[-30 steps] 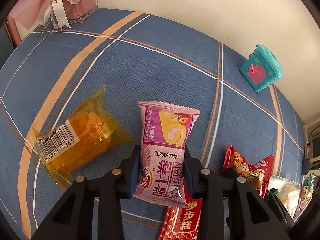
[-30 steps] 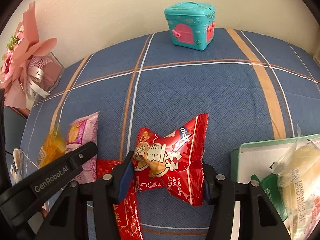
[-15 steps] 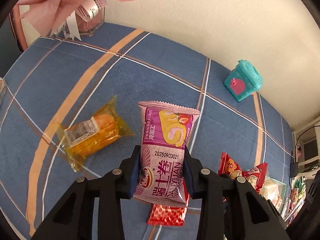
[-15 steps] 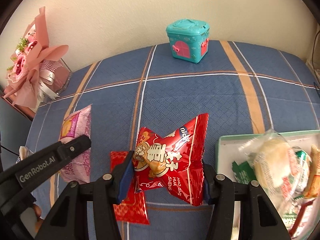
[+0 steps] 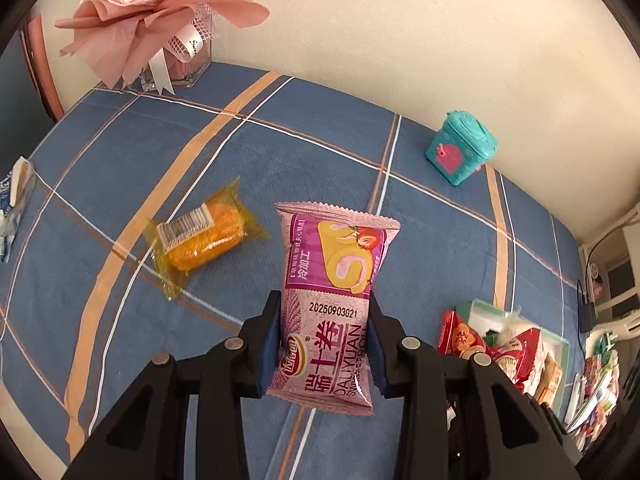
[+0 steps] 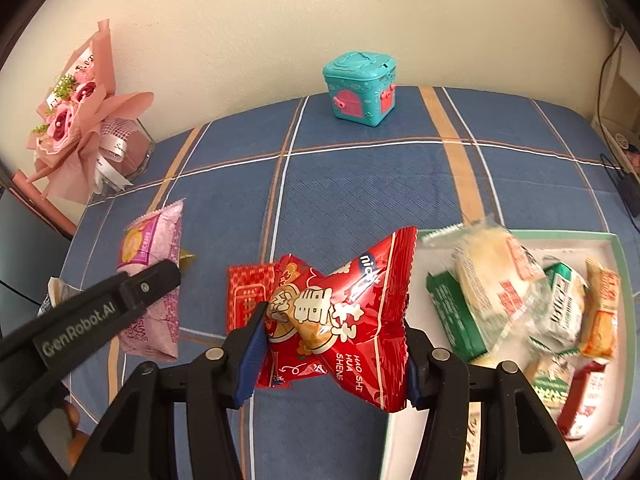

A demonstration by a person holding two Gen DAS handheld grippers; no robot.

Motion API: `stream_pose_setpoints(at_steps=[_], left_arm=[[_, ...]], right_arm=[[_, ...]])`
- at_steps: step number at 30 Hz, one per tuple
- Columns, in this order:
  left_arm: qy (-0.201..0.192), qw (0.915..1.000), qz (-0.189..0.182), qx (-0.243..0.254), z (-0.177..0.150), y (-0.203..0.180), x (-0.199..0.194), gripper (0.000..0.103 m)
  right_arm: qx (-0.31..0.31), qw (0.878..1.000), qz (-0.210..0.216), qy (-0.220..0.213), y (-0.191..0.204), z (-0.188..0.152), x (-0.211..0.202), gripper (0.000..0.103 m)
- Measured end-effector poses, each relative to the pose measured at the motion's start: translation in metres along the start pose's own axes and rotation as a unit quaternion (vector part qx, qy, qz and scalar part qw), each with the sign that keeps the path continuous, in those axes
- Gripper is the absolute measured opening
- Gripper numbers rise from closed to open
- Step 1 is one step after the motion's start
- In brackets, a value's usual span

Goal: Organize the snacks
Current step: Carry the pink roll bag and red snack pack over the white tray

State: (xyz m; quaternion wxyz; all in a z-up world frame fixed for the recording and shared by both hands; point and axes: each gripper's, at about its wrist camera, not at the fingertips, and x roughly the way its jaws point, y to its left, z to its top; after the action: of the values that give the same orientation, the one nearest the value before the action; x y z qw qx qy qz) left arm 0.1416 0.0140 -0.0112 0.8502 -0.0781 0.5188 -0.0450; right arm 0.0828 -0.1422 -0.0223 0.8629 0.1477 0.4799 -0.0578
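Bright even light, fisheye-bent edges, slight blur

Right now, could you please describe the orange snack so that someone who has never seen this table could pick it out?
On the blue plaid cloth, look down from the pink bouquet towards the left gripper. Just left of its pink packet lies the orange snack: the only loose packet with a clear yellow wrapper and a white barcode label.
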Motion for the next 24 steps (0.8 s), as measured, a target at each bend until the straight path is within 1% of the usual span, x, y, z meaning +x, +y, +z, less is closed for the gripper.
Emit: stream_pose_setpoints(at_steps=[4, 9, 18, 24], left_arm=[[-0.01, 0.9997, 0.001, 0.022, -0.012, -0.015, -0.014, 0.039], [-0.03, 0.999, 0.007, 0.033, -0.023, -0.021, -0.03, 0.039], [-0.034, 0.9987, 0.004, 0.038, -0.041, -0.024, -0.044, 0.039], [-0.036, 0.9981, 0.0, 0.049, -0.046, -0.033, -0.049, 0.04]], right_arm=[[-0.001, 1.0, -0.002, -0.005, -0.002, -0.008, -0.013, 0.059], [0.0, 1.0, 0.0, -0.011, -0.006, -0.019, -0.03, 0.059], [0.0, 1.0, -0.008, -0.021, -0.019, -0.033, -0.05, 0.059], [0.01, 1.0, -0.012, -0.008, -0.028, -0.034, -0.049, 0.059]])
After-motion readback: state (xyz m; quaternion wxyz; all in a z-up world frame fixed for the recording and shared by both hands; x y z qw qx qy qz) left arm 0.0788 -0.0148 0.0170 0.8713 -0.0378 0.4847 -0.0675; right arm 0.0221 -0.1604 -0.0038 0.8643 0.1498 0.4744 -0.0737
